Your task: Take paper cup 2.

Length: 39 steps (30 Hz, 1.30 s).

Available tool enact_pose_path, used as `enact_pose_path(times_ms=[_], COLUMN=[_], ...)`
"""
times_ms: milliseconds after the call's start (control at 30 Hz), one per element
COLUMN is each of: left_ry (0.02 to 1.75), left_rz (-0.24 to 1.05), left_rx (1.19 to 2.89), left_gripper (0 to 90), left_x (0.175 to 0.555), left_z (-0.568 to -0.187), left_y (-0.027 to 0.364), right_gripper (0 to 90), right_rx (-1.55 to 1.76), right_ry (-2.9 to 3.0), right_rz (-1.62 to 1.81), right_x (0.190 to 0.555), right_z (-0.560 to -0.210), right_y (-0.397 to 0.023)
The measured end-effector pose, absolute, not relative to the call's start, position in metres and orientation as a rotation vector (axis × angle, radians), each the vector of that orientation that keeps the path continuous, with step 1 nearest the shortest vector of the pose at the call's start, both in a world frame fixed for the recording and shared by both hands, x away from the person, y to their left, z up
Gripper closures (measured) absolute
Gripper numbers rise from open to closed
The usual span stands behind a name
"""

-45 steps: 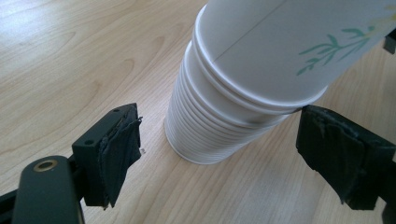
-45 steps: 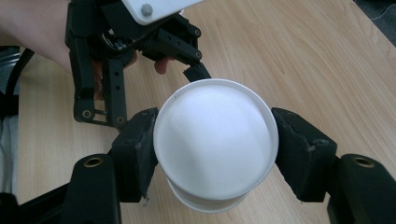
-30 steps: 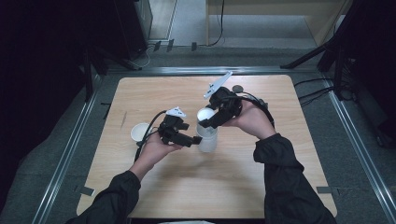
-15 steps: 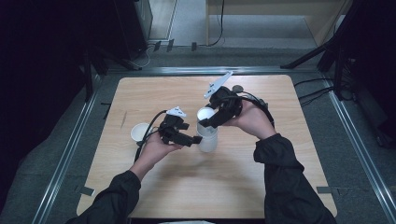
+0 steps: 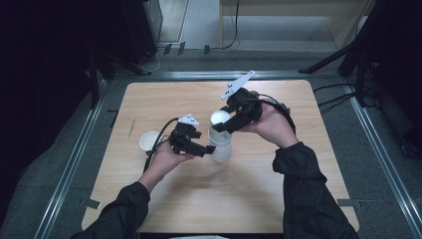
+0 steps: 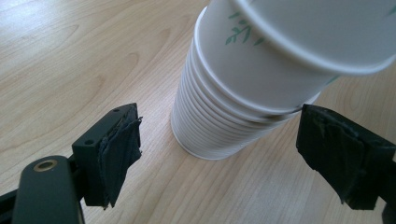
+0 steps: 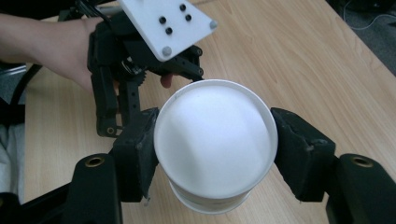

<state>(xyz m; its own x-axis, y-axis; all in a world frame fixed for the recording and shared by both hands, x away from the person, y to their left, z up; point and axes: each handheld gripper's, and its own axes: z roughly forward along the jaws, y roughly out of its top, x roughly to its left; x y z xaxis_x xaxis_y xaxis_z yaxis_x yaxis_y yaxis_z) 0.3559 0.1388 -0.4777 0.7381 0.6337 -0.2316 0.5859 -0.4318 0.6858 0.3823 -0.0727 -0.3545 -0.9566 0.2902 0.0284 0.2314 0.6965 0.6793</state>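
- High view: at mid-table, the right gripper (image 5: 219, 125) clamps the top cup (image 5: 219, 118) by its rim, tilted and part-lifted just above the stack of paper cups (image 5: 221, 147).
- Right gripper view: both pads press opposite sides of the top cup's (image 7: 215, 144) rim; the stack lies directly beneath the jaws, its long axis running down and away from them.
- Left gripper view: the left gripper (image 6: 224, 154) stands wide open, pads clear of the cups; the stack (image 6: 219, 116) rises between and just ahead of its jaws, leaning right.
- The left gripper is the nearer tool to the stack's base; closing there would likely steady it for separation.
- A single cup (image 5: 149, 142) stands behind the left hand (image 5: 166, 154), apart.
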Motion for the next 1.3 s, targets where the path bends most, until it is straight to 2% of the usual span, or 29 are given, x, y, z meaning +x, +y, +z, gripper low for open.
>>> enact_pose_path(times_ms=[733, 1300], left_ry=[0.917, 0.812], left_rz=[0.089, 0.039], left_rx=[2.155, 2.133], left_gripper=[13.9, 14.6], left_x=[0.356, 0.338], left_z=[-0.477, -0.451], left_y=[0.139, 0.159], right_gripper=[36.8, 36.9], right_rx=[0.372, 0.416], right_ry=[2.723, 2.753], right_rz=[1.225, 1.277], right_x=[0.353, 0.326], right_z=[-0.305, -0.315], right_y=[-0.096, -0.124])
